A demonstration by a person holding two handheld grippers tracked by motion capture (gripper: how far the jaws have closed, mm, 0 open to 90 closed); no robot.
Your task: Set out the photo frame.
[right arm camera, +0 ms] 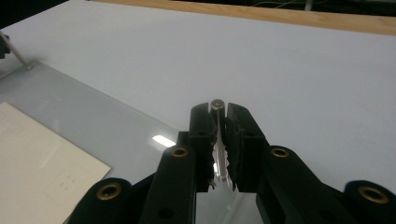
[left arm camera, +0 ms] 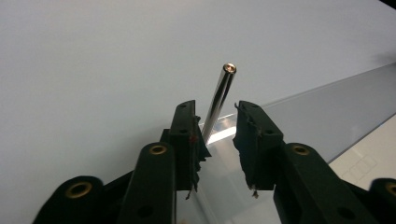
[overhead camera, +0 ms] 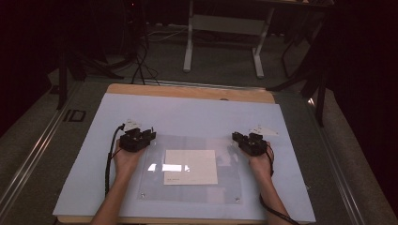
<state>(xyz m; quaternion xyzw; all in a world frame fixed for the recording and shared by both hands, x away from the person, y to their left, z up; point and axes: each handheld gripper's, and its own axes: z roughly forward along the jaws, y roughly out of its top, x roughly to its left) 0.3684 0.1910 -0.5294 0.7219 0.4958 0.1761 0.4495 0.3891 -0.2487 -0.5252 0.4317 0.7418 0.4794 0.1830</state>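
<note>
Metal pins, two, standing at the far corners of a clear acrylic sheet (overhead camera: 225, 187) lying on the pale blue table (overhead camera: 187, 112). Left pin (left arm camera: 219, 100) is rising between the parted jaws of the left gripper (left arm camera: 215, 121), touching the nine-o'clock jaw. Right pin (right arm camera: 216, 105) is sitting clamped in the narrowed right gripper (right arm camera: 217, 112). Cream card (overhead camera: 190, 166) is lying under the sheet, centre.

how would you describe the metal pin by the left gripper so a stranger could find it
On the pale blue board lies a clear acrylic sheet over a cream paper card. At the sheet's far left corner a thin shiny steel pin stands between the open left gripper. Unlike the right gripper's clamped short pin, it is free.
</note>
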